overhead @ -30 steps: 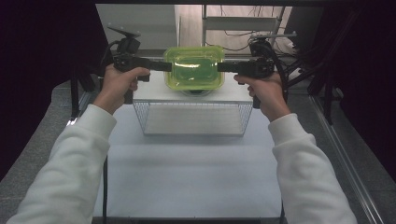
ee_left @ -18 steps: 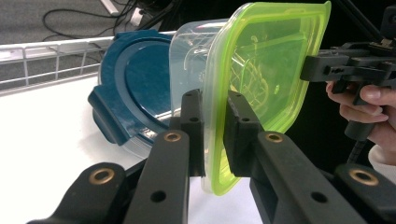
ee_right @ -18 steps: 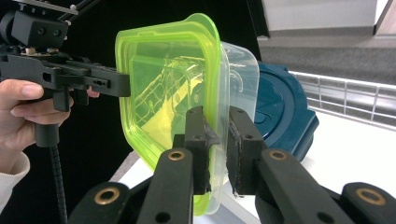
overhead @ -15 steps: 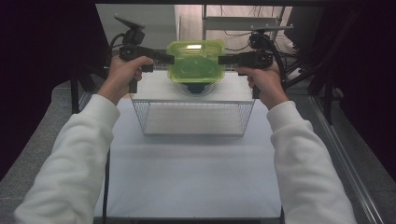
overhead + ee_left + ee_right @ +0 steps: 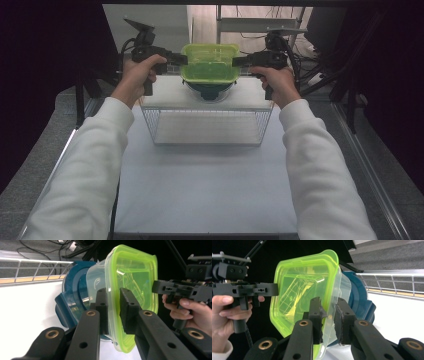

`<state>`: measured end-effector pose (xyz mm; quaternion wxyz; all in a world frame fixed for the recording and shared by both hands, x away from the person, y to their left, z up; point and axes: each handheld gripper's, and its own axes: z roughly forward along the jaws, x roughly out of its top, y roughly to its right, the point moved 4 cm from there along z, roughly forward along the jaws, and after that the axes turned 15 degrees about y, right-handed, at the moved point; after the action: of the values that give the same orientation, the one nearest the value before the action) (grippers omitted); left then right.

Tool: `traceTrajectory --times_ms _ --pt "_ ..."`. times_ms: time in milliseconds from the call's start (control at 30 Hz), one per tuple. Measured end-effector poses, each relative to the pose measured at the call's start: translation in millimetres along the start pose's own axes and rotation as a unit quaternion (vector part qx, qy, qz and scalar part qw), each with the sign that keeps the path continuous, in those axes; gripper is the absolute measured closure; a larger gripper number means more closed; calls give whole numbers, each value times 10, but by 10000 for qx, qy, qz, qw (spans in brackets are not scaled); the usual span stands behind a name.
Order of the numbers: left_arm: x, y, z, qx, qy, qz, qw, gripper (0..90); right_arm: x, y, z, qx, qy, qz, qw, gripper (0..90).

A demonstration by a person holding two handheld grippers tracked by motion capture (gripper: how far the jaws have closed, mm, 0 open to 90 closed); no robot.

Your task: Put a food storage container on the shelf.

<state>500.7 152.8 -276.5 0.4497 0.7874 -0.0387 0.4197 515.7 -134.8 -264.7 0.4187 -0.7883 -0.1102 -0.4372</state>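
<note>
A clear container with a yellow-green lid (image 5: pixel 209 62) hangs between my two grippers, beyond the wire basket. My left gripper (image 5: pixel 184 59) is shut on its left rim and my right gripper (image 5: pixel 235 61) on its right rim. In the left gripper view the pads (image 5: pixel 113 305) pinch the lid's edge (image 5: pixel 132 277). In the right gripper view the jaws (image 5: pixel 328 312) have just eased open slightly, with the rim (image 5: pixel 299 287) still between them. Right under the container sits a round dark blue container (image 5: pixel 207 90), and I cannot tell whether the two touch.
An empty wire basket (image 5: pixel 207 125) stands on the white table (image 5: pixel 205 190), nearer to the person than the held container. Cables and a metal frame (image 5: pixel 260 25) lie behind. Dark curtains close off both sides.
Both hands carried the green-lidded container away from the person, from above the basket's far edge to over the blue container behind it.
</note>
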Motion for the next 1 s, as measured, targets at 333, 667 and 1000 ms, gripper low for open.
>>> traceTrajectory --times_ms 333,667,1000 --pt "15 -121 78 -2 4 -236 9997 739 -16 140 144 17 71 351 9994 708" --pt "15 -158 89 281 256 119 9992 385 -29 178 138 -154 347 5 9993 355" --pt "-99 101 -342 192 728 1140 9906 211 -56 21 -310 -18 664 -1118 9915 266"
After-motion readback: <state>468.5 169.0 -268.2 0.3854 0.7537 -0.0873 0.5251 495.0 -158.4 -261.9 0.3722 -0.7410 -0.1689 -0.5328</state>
